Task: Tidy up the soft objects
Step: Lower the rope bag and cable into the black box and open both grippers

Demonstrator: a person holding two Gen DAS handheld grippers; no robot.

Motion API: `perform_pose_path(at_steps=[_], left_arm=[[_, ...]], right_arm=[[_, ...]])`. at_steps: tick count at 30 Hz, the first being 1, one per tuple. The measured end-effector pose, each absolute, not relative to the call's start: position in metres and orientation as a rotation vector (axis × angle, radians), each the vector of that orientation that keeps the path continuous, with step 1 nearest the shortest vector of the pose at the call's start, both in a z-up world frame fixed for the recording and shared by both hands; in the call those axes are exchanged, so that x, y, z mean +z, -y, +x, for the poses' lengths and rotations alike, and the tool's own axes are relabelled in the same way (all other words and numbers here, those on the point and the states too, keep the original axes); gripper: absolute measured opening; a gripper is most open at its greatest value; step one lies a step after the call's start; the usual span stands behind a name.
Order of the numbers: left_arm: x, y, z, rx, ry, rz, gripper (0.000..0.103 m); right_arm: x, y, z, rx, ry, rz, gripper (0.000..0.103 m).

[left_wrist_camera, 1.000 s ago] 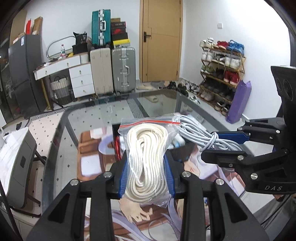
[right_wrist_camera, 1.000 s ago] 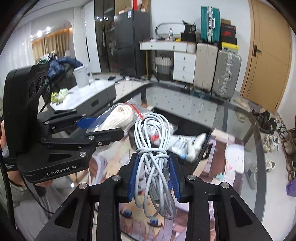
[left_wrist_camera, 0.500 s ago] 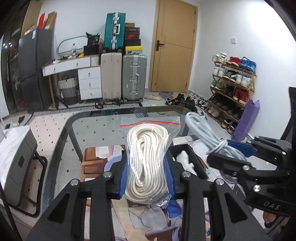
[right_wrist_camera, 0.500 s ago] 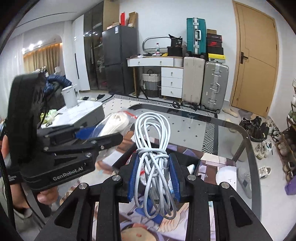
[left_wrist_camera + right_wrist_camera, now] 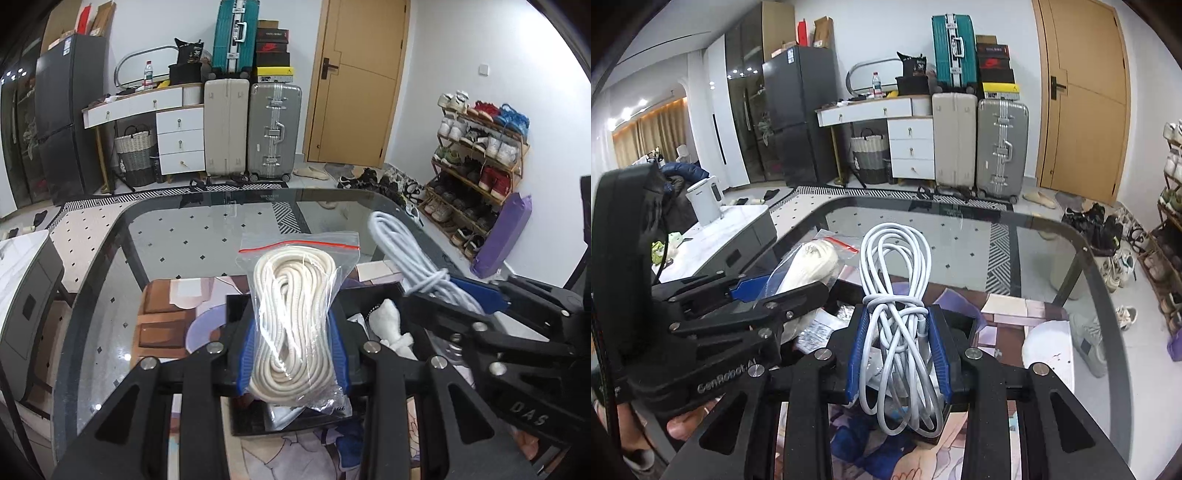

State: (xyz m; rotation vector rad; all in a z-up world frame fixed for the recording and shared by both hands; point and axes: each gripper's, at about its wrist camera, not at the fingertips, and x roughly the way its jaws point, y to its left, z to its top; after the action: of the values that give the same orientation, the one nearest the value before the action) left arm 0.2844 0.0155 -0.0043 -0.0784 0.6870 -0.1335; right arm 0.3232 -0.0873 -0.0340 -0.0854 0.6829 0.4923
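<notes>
Cream rope coil (image 5: 291, 325) in clear zip bag, upright; white cable bundle (image 5: 899, 332), looped, upright, beside it

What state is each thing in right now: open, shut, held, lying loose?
Left gripper: shut on the bag of rope.
Bag of rope: zip-sealed, held above the tray.
Right gripper: shut on the white cable.
White cable: coiled and bundled, held up.
Black tray: on the glass table, holding small white items.
Door: shut.
Drawers: shut.
</notes>
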Motion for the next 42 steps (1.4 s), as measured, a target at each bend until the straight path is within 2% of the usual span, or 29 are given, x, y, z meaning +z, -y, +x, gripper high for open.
perform_pose_path(at_steps=[22, 38, 42], left_arm=[[-0.046, -0.008, 0.291, -0.125, -0.795, -0.1, 0.033], [-0.05, 0.002, 0.27, -0.118, -0.817, -0.069, 0.033], [-0.048, 0.004, 0.27, -0.114, -0.809, -0.039, 0.037]], right_arm=[[-0.097, 0.087, 0.349, 0.51, -0.84, -0.052, 0.032], [-0.099, 0.095, 0.344, 0.525, -0.876, -0.104, 0.032], [-0.098, 0.096, 0.341, 0.517, -0.874, -0.113, 0.035]])
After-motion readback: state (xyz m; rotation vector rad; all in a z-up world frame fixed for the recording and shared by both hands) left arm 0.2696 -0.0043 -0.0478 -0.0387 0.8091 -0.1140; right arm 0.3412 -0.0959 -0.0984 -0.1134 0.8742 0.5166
